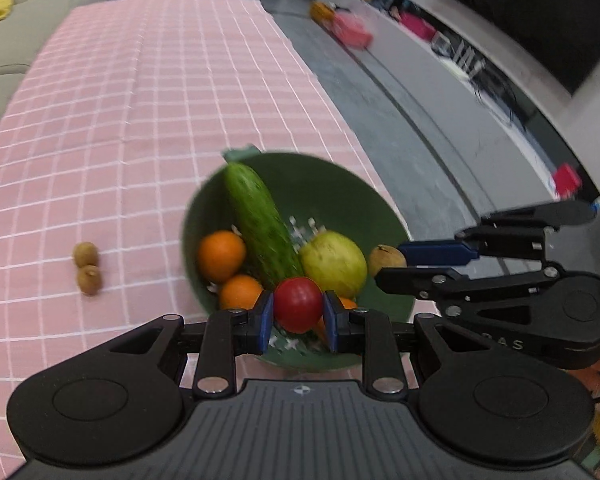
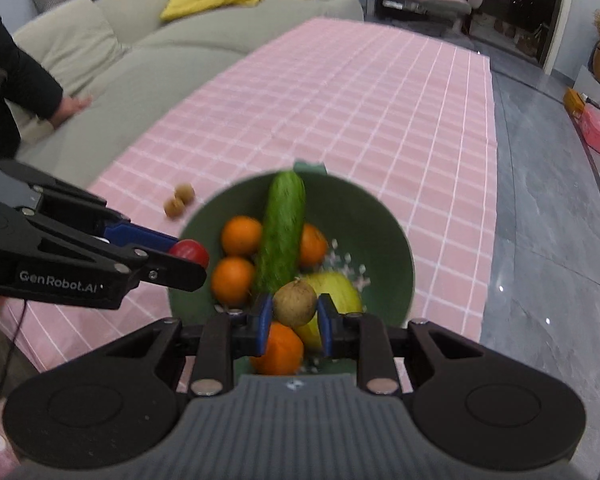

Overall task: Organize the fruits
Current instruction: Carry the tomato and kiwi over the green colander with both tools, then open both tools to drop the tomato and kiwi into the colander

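Left gripper (image 1: 298,312): blue pads clamped on a small red tomato (image 1: 299,309), held over the near rim of the green bowl (image 1: 340,184). Pitched steeply down.

Right gripper (image 2: 294,312): pads closed narrow on a small tan-brown round fruit (image 2: 295,304), also over the bowl's near side. Steep downward pitch too. In the left wrist view it comes in from the right, its tip at the bowl's right rim.

Bowl contents: 1 cucumber (image 2: 282,236) lying lengthwise from the far rim toward the middle; 4 oranges, 2 left of it (image 2: 241,235) (image 2: 233,280), 1 right of it (image 2: 313,245), 1 at the near side (image 2: 279,350); 1 yellow-green fruit (image 1: 334,262) right of centre. White pattern on the bowl floor.

Edges and room: the bowl sits near the right long edge of the table, which is covered by a pink checked cloth (image 2: 360,100). Cloth hangs over that edge; grey floor (image 2: 548,220) beyond. 2 small brown fruits (image 1: 87,267) lie touching each other on the cloth, left of the bowl, apart from it. Rest of the cloth toward the far end is bare, wide open. Beige sofa (image 2: 180,40) runs along the left edge.

Writing: "GenRobot.AI" in white on the left gripper's side, right wrist view. Letters "DAS" on the right gripper's body, left wrist view; partly readable only.

A person's dark sleeve (image 2: 24,76) and hand (image 2: 70,108) rest on the sofa at far left.
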